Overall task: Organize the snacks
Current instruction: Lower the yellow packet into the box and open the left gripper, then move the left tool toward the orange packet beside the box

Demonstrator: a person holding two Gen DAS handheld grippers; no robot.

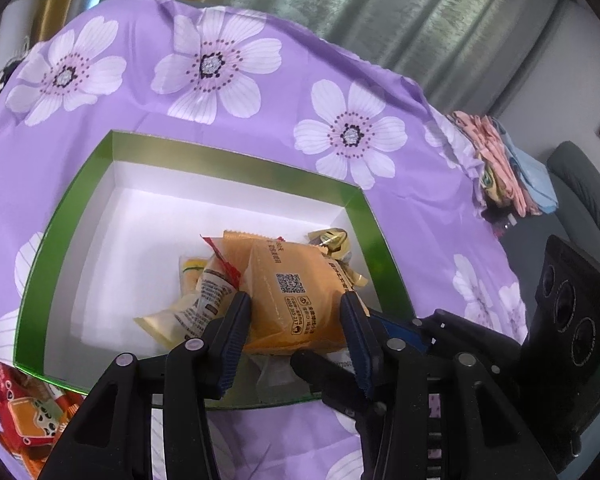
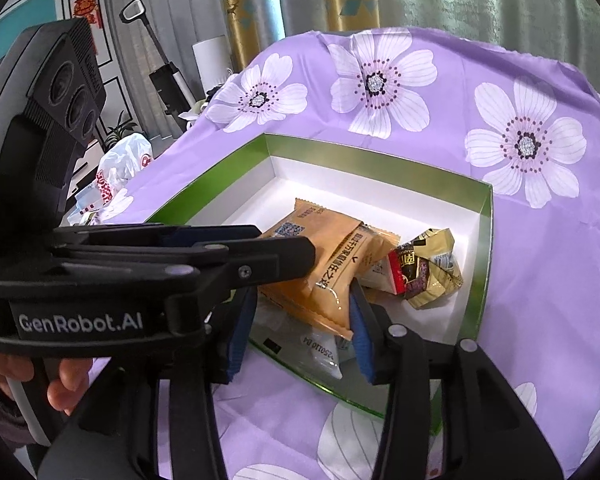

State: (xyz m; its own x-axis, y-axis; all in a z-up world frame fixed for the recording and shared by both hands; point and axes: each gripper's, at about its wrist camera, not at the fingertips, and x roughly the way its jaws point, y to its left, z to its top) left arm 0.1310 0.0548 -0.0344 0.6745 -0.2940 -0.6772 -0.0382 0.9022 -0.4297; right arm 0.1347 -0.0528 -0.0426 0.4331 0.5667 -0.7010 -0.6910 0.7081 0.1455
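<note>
Left wrist view: purple flowered cloth (image 1: 260, 92) on bench; green-walled white cardboard box (image 1: 236, 162); orange foil snack packet (image 1: 292, 292) held over box by left gripper (image 1: 296, 304), clenched. Right gripper (image 2: 300, 308) spread, empty. Risk: the slick packet may be dropped askew onto piled snacks.

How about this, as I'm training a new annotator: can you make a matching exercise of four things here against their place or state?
1 orange packet
2 gold wrapper
3 red packet
4 green box

A on the cloth, outside the box
B between the left gripper's fingers
C crumpled, by the box's right wall
D open-topped, white inside

Pairs: 1-B, 2-C, 3-A, 4-D
</note>
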